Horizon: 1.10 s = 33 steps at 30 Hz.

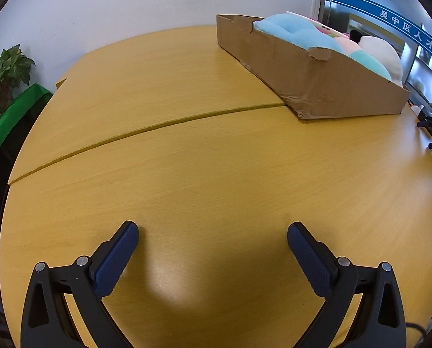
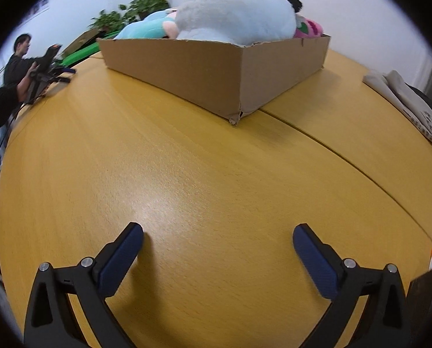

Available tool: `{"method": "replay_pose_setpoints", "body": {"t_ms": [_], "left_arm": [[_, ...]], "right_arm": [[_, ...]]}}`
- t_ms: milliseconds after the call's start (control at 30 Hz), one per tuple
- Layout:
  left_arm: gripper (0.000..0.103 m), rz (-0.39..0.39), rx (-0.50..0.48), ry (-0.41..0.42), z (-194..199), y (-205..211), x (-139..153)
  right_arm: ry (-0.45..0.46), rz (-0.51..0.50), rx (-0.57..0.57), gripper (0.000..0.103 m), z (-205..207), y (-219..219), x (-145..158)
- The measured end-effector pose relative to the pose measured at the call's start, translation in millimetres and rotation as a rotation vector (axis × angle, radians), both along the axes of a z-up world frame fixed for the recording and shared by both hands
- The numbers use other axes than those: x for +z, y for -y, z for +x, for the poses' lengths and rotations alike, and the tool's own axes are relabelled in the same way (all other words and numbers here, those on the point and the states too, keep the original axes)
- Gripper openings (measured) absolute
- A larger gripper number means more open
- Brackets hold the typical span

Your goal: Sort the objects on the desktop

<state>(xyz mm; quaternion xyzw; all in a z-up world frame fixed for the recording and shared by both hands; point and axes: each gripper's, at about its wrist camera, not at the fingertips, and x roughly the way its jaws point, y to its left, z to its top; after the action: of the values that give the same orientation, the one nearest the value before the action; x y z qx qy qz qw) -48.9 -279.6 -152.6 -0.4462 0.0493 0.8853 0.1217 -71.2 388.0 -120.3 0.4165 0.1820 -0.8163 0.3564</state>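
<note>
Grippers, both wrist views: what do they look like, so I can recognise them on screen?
They match. The left gripper and the right gripper each have two angular black plastic arms with triangular cut-outs and round silver pivot pins. Their fingers carry dark blue pads with a fine knurled texture. No markings, cables or sleeves are clearly visible on either one.

Two low wrist views, shared cardboard box point(image 1: 311, 75)

Left gripper point(image 1: 213, 229) fingers spread wide, empty; right gripper point(image 2: 218, 230) likewise, angled downward.
</note>
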Motion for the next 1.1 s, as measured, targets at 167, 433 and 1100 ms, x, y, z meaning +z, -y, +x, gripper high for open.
{"method": "replay_pose_setpoints", "body": {"t_ms": [167,433,1100], "left_arm": [[0.103,-0.002,-0.012,0.000,-21,6,0],[0.103,-0.004,-0.002,-0.002,-42,5,1],[0.103,-0.004,0.000,0.001,-38,5,4]], "right_arm": [[-0.001,0.000,0.035,0.103,4,-2,-1],[0.003,0.006,0.036,0.103,1,-2,3],[0.001,0.008,0.038,0.103,-8,-2,-1]]}}
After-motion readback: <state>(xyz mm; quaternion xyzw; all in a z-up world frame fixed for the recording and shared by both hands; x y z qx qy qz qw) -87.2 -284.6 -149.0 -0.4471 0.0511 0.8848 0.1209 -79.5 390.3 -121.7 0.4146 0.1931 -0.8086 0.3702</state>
